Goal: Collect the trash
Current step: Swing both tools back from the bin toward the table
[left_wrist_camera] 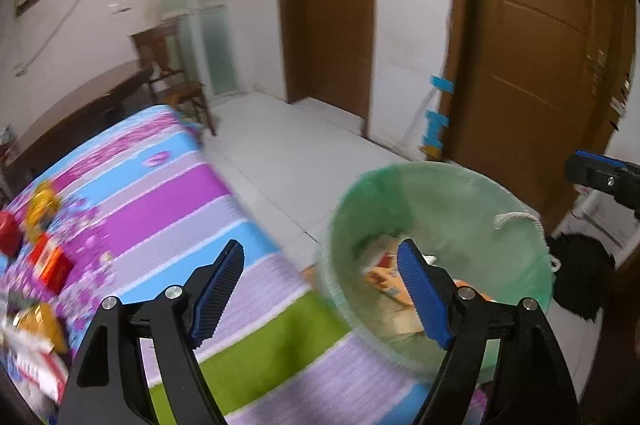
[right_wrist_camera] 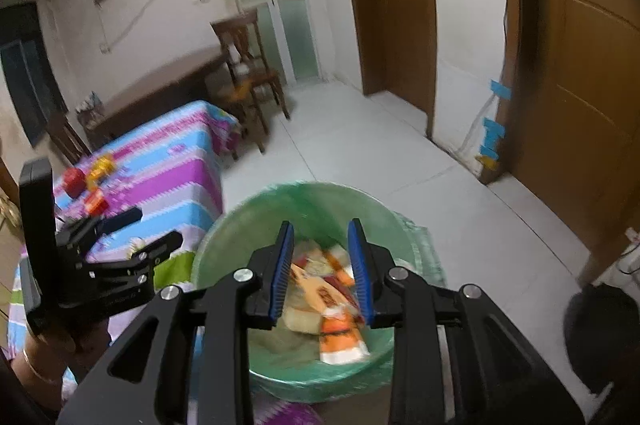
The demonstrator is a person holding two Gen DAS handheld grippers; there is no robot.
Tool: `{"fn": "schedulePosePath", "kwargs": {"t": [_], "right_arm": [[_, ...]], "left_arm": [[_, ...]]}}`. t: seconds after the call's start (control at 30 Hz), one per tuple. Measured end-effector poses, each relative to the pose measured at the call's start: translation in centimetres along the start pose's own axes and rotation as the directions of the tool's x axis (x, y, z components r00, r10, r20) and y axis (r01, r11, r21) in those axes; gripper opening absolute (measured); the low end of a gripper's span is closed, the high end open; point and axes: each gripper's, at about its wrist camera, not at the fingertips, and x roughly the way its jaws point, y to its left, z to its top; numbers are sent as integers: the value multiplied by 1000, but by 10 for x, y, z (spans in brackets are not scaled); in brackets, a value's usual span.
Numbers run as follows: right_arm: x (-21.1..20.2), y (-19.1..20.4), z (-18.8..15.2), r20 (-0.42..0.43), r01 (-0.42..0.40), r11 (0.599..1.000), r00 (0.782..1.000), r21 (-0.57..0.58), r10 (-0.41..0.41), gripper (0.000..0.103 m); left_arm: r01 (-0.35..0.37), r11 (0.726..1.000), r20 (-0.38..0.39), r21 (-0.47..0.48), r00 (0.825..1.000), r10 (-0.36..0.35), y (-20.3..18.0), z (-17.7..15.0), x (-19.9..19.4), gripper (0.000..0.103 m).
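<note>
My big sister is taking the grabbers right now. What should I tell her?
Left gripper: open, empty, between the striped table and the trash bin.
Right gripper: open, empty, above the bin.
Done: wrappers already lie inside the bin.
Left: a red thing, a yellow wrapper and a red-orange packet lie on the table, with more at its near-left edge.

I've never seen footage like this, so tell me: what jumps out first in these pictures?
The green-lined trash bin on the floor, already holding orange and white wrappers, sits right under the open right gripper. Beside it is a table with a bright striped cloth, with red and yellow packets at its far left end.
</note>
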Motion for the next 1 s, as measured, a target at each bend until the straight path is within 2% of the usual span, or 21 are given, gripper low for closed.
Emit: {"fn": "schedulePosePath", "kwargs": {"t": [0.1,0.13,0.2,0.3,0.37,0.53,0.6,0.67,0.73,0.77,0.8,0.87,0.9,0.97,1.0], "right_arm": [[-9,24,-10,113,-15,999,993,-29,18,50],[-14,34,-16,164,-26,999,986,-42,33,58],[-21,53,-24,256,-38,997,965,-64,53,67],[-27,86,-37,352,-68,991,930,-119,106,71],[-26,106,-40,377,-88,983,915,-160,143,72],[-14,165,-46,359,-153,932,892,-328,273,76],[-5,193,-47,296,-216,876,884,-431,363,78],[4,216,-50,216,-276,809,874,-519,436,79],[12,236,-51,137,-327,742,862,-586,488,81],[19,248,-50,71,-373,689,849,-622,523,81],[24,258,-50,18,-407,641,836,-651,548,81],[31,278,-52,-85,-463,543,810,-701,581,81],[32,288,-54,-121,-473,501,803,-725,583,82],[34,305,-62,-208,-499,398,786,-770,583,89],[37,315,-66,-243,-510,359,779,-782,578,94]], "left_arm": [[-66,997,33,-49,997,67,24,-17,-20,80],[-87,994,40,-71,995,90,36,-23,-27,81],[-118,985,52,-128,991,126,61,-36,-44,85],[-157,964,65,-216,982,175,98,-56,-72,86],[-177,946,69,-272,977,203,122,-71,-91,87],[-243,883,78,-401,952,297,184,-107,-147,89],[-270,845,79,-462,936,342,213,-123,-173,91],[-297,795,67,-529,920,387,249,-142,-199,92],[-289,768,49,-571,922,384,280,-158,-217,93],[-263,774,46,-576,935,352,294,-165,-222,93],[-230,790,43,-568,951,307,306,-170,-225,93],[-140,859,9,-492,986,166,331,-184,-226,93],[-128,884,-5,-449,990,140,337,-188,-226,93],[-130,950,-40,-284,992,123,344,-195,-224,93],[-129,965,-59,-230,991,119,343,-196,-221,93]]}}
